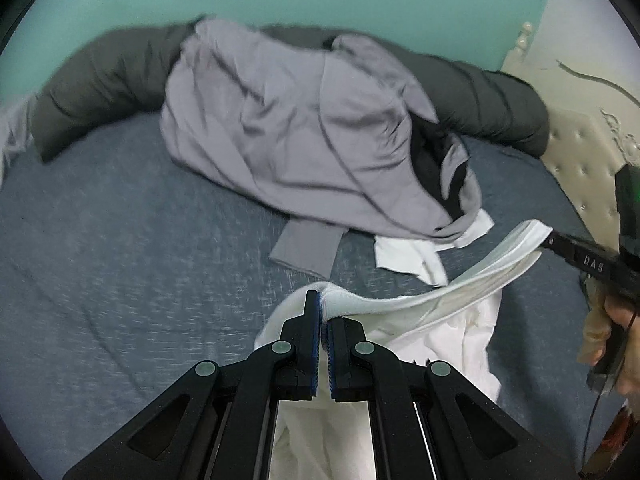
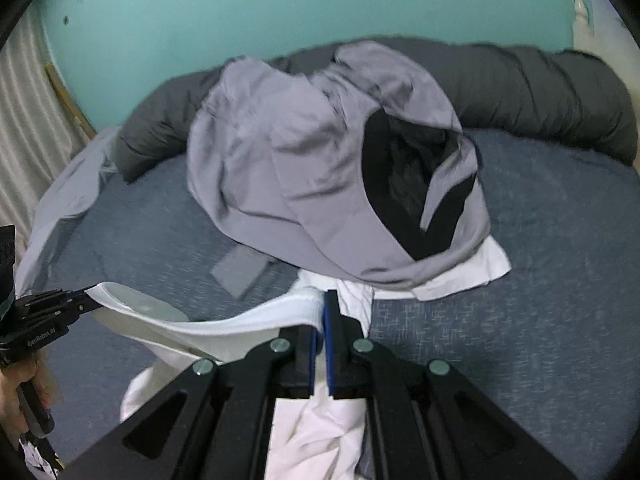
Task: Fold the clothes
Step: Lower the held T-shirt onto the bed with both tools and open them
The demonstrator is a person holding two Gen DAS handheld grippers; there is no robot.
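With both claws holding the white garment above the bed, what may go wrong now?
1. The white garment hangs bunched below the left claw and right claw, so it may land creased.
2. The grey clothes pile lies close behind; the garment may catch on the white cloth under it.

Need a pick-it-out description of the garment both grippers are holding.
On the blue-grey bed, nearer than the heaped grey clothes, a white garment hangs with its ribbed edge stretched between the left gripper and right gripper. Another white piece lies tucked under the heap; this one is the one clamped at both ends.
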